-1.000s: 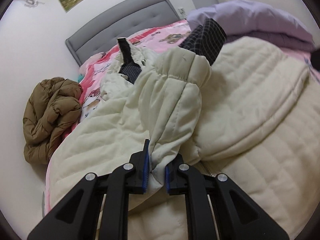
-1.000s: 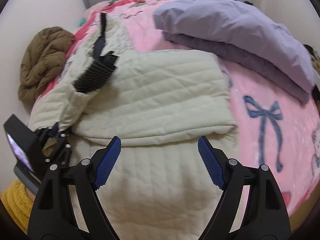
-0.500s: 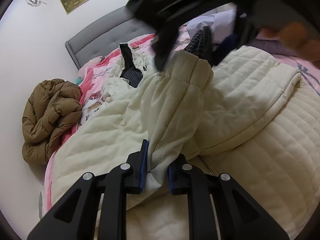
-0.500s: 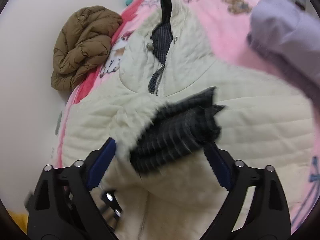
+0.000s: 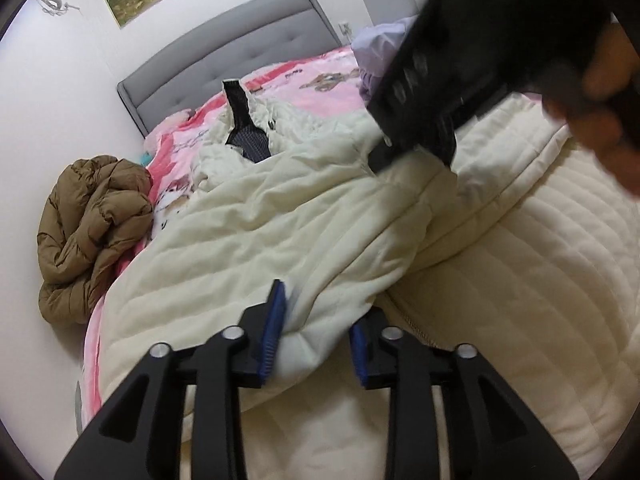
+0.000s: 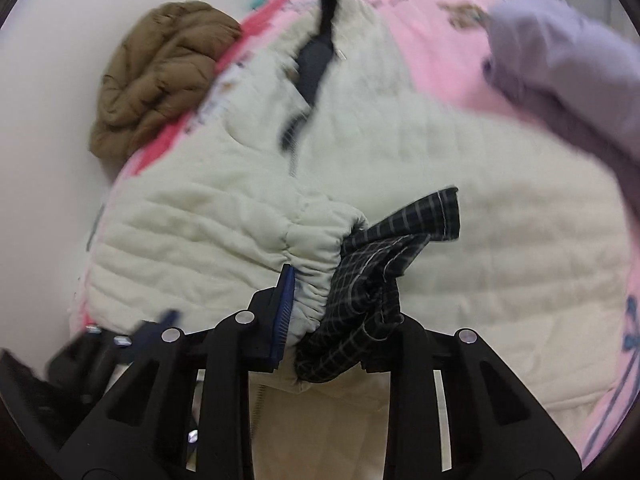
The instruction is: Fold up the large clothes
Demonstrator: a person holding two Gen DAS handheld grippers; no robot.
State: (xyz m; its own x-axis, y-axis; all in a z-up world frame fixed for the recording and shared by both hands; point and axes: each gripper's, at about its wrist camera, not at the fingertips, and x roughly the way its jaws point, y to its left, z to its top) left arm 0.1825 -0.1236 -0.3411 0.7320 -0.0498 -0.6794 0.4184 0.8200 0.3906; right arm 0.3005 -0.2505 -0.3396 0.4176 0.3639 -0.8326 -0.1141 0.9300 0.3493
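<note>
Cream quilted coat [image 5: 500,300] covers the bed's near edge in the left view; the left gripper [image 5: 316,332] has just been opening, its sleeve fold lying loose between the jaws. In the right view, the right gripper [image 6: 324,316] has just closed on the sleeve cuff [image 6: 320,248] and its checked lining [image 6: 372,280], so folding this 1 sleeve across the body likely comes next.

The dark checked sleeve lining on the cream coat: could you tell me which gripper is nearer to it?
Right. The right gripper has just closed on the cream cuff and checked lining. The left gripper, fingers just opened, straddles the sleeve's other end, away from the lining.
</note>
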